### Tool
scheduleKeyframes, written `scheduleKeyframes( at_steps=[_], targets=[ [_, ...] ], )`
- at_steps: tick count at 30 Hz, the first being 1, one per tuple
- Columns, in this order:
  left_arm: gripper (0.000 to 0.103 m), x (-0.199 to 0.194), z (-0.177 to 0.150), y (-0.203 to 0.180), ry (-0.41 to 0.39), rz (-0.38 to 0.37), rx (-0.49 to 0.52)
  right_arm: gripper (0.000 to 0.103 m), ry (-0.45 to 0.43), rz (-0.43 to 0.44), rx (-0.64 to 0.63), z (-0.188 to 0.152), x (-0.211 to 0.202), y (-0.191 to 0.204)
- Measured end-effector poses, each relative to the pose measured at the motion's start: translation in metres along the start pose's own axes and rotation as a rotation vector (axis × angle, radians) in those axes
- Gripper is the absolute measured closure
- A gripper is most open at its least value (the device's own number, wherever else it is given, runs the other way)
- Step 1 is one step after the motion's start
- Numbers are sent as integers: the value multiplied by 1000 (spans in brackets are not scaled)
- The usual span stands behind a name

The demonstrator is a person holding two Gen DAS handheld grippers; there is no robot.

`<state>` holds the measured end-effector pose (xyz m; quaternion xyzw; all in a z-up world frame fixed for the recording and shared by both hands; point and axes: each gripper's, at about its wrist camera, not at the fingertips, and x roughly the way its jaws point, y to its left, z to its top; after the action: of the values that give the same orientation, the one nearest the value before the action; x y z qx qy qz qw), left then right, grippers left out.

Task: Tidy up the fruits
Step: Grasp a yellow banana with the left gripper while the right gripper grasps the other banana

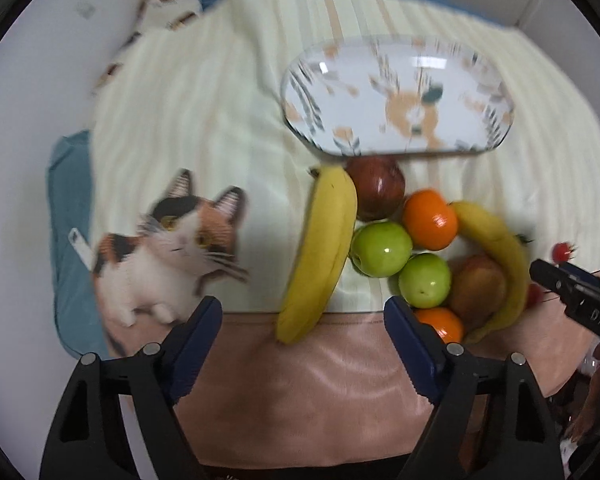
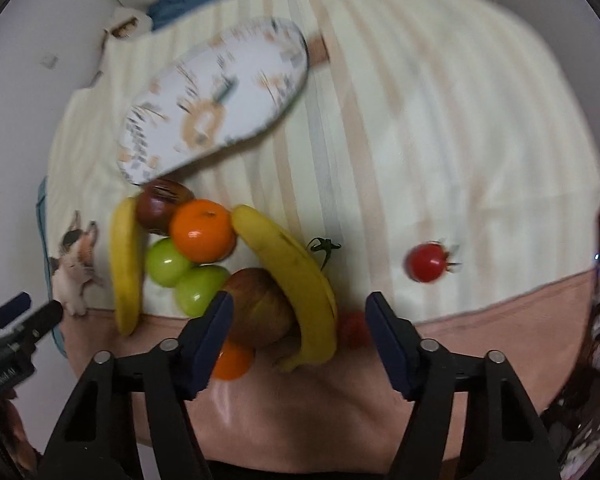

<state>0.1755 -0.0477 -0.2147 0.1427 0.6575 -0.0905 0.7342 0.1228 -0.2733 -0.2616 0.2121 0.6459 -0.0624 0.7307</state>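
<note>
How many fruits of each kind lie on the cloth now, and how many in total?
Bananas: 2
Green apples: 2
Red apples: 2
Oranges: 2
Small red fruits, one partly hidden: 2
Total: 10. The plate holds none yet.

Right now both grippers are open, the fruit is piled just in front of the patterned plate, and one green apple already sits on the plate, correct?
Not quite: the patterned plate holds nothing. Both green apples lie in the pile in front of it, as the left wrist view shows. The rest stands: left gripper and right gripper are open.
</note>
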Motion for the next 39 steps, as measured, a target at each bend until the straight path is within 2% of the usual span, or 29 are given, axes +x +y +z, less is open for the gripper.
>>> scheduleKeyframes(
  at_steps=[3, 5, 9, 11, 13, 14, 16, 19, 25, 29, 32, 34, 35, 39],
  targets=[
    [20, 35, 8, -7, 51, -9, 25, 37, 62, 36, 22, 10, 38, -7],
    [20, 54, 15, -10, 80, -17, 40, 43, 111, 50, 24, 12, 57, -7],
    [21, 85, 26, -15, 125, -16, 68, 50, 113, 53, 25, 15, 72, -8],
    [25, 95, 28, -17, 129, -16, 76, 51, 114, 58, 22, 13, 74, -9],
    [41, 98, 30, -15, 118, -40, 70, 54, 106, 61, 21, 10, 72, -9],
    [65, 100, 29, -13, 121, -66, 63, 54, 101, 63, 31, 8, 72, -11],
    [64, 102, 27, -12, 121, -76, 60, 55, 90, 56, 49, 2, 66, -13],
    [65, 100, 18, -16, 84, -45, 78, 57, 64, 30, 68, -9, 52, -16],
    [65, 95, -12, 1, 80, -19, 19, 62, 61, 6, 72, -20, 38, -22],
    [59, 115, -15, 1, 123, -59, 20, 62, 76, -43, 41, -17, 54, -13],
    [56, 140, -12, -11, 133, -29, 63, 61, 83, -82, 20, -12, 60, -9],
    [59, 149, -16, -18, 119, -1, 81, 60, 91, -105, -5, -10, 65, -6],
    [65, 153, -19, -21, 108, 2, 81, 60, 92, -114, -13, -10, 67, -5],
    [67, 148, -34, -25, 74, -12, 68, 62, 80, -137, -26, -11, 71, -2]
  ],
)
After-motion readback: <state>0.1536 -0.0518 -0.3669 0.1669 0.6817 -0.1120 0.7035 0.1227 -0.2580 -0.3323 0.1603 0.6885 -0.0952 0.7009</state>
